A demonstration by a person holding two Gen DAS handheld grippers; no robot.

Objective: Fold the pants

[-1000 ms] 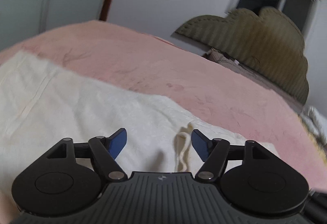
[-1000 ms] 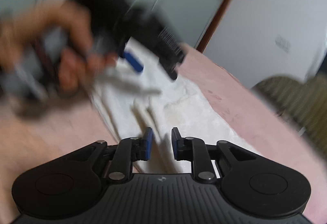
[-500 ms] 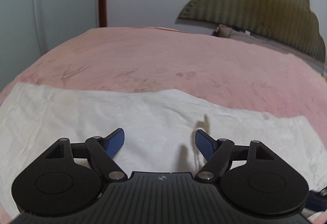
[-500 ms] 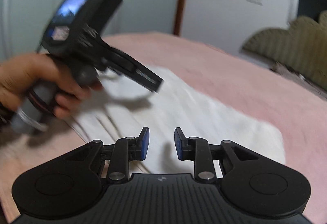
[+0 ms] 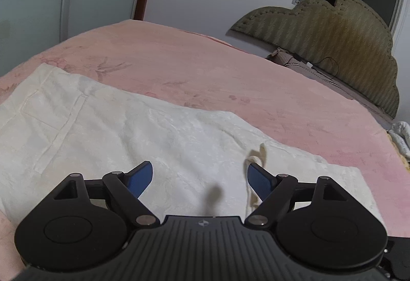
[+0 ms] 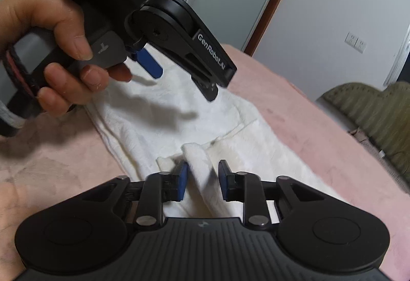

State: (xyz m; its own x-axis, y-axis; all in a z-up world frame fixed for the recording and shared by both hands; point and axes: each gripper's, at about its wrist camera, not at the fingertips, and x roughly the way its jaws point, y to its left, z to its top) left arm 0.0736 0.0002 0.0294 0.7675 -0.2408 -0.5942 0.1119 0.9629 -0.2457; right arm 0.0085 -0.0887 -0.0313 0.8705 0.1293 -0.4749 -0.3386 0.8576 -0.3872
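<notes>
Pants [image 5: 123,132], white, spread flat on pink bed [image 5: 230,81]; pocket seam at left end, drawstring [image 5: 256,155] loose near right finger in left wrist view. Left gripper [image 5: 200,178] above cloth, fingers spread wide, nothing between. Right gripper [image 6: 202,179] low over raised fold [image 6: 198,160] of pants, fingers parted on either side of it, not pinching. Left hand [image 6: 59,50] wrapped round handle of left gripper, seen in right wrist view. Headboard [image 5: 333,37] beyond bed.
</notes>
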